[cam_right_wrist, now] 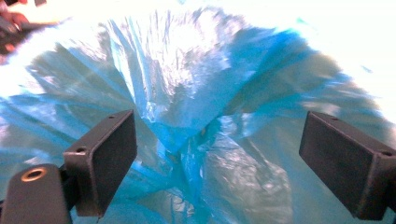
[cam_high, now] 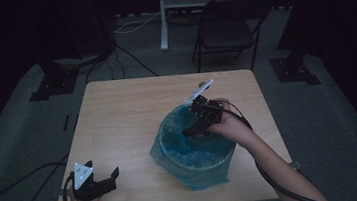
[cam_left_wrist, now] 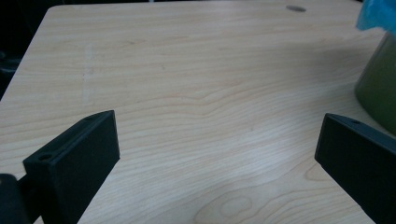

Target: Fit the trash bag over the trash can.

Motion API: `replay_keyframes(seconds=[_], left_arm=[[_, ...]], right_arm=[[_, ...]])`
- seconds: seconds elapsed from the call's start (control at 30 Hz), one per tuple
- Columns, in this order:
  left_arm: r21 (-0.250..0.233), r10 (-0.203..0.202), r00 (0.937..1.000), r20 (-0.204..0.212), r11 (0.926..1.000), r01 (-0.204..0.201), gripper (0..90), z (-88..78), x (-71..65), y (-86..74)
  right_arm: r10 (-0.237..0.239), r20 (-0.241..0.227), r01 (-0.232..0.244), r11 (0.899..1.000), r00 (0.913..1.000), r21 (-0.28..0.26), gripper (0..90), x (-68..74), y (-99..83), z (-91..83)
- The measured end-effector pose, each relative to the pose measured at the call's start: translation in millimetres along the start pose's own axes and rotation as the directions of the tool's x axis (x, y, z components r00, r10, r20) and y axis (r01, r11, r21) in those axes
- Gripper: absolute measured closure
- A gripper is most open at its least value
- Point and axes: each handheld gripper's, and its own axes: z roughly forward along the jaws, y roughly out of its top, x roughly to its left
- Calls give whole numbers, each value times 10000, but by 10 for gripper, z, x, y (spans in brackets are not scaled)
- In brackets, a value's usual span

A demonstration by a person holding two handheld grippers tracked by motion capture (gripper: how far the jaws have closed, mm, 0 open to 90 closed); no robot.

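Your right gripper (cam_high: 193, 130), jaws released, hangs inside the blue plastic bin liner (cam_high: 182, 153); your left gripper (cam_high: 105, 181), released, rests toward 8 o'clock on the wooden desk (cam_high: 118, 117).

Lighting is so dim in the high view that the far side of the room just goes black. The folding chair (cam_high: 227, 30) is barely readable. In the left gripper view the bin (cam_left_wrist: 379, 88) gets chopped by the right edge — only a green sliver shows. Bottom of the blue bag (cam_right_wrist: 196, 116) is hidden in crumpled folds — can't tell what's inside.
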Motion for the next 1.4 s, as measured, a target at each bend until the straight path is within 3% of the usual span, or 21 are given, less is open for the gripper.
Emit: replay_keyframes(seconds=[0.23,0.4,0.47,0.57,0.6,0.7,0.8,0.93,0.97,1.0,1.03,1.1,1.13,1.27,1.33,1.4], left_arm=[[-168,-120,9993,364,9998,126,5,-6,-26,13],[-174,-204,9988,452,9996,213,5,-13,-22,7],[-209,-286,9984,493,9993,297,5,-20,-10,5],[-203,-319,9984,463,9993,328,5,-27,3,7],[-208,-313,9983,488,9993,324,5,-32,6,10],[-251,-261,9984,504,9993,274,5,-36,5,11],[-299,-280,9982,536,9991,296,5,-33,6,16],[-36,17,9996,284,10000,-16,5,-15,7,5],[-36,17,9996,284,10000,-16,6,-15,7,5],[101,50,9998,214,9999,-53,6,-6,10,-7],[172,39,9999,165,9998,-41,6,-3,13,-12],[240,-3,9999,109,9997,1,6,3,16,-15],[387,-60,10000,11,9992,60,6,9,25,-18],[685,-260,9996,-79,9973,265,6,23,46,-46],[784,-250,9996,-142,9966,261,6,20,56,-74],[851,-210,9995,-252,9961,231,6,19,66,-99]], right_arm=[[23,179,3,9895,9998,-1445,106,26,-185,-246],[248,-15,-244,9717,9997,-2349,107,33,-357,-344],[385,64,-350,9572,9992,-2873,107,29,-455,-404],[424,123,-366,9517,9990,-3047,107,25,-488,-425],[701,657,-405,9261,9954,-3751,107,-5,-642,-508],[994,910,-514,9030,9909,-4266,107,-51,-773,-566],[1477,942,-829,8666,9845,-4921,107,-124,-941,-619],[2057,1027,-1159,8248,9732,-5534,107,-210,-1148,-648],[2057,1027,-1159,8248,9732,-5534,107,-210,-1148,-648],[2317,1185,-1255,8133,9655,-5681,107,-248,-1249,-654],[2451,1295,-1292,8092,9608,-5732,107,-262,-1297,-652],[2549,1459,-1279,8084,9559,-5746,107,-279,-1344,-648],[2776,1602,-1385,8053,9473,-5764,107,-310,-1435,-639],[3302,1488,-1809,7804,9321,-5986,107,-375,-1621,-623],[3481,1516,-1929,7749,9251,-6019,107,-397,-1713,-606],[3692,1693,-2042,7779,9138,-5942,107,-419,-1805,-579]])
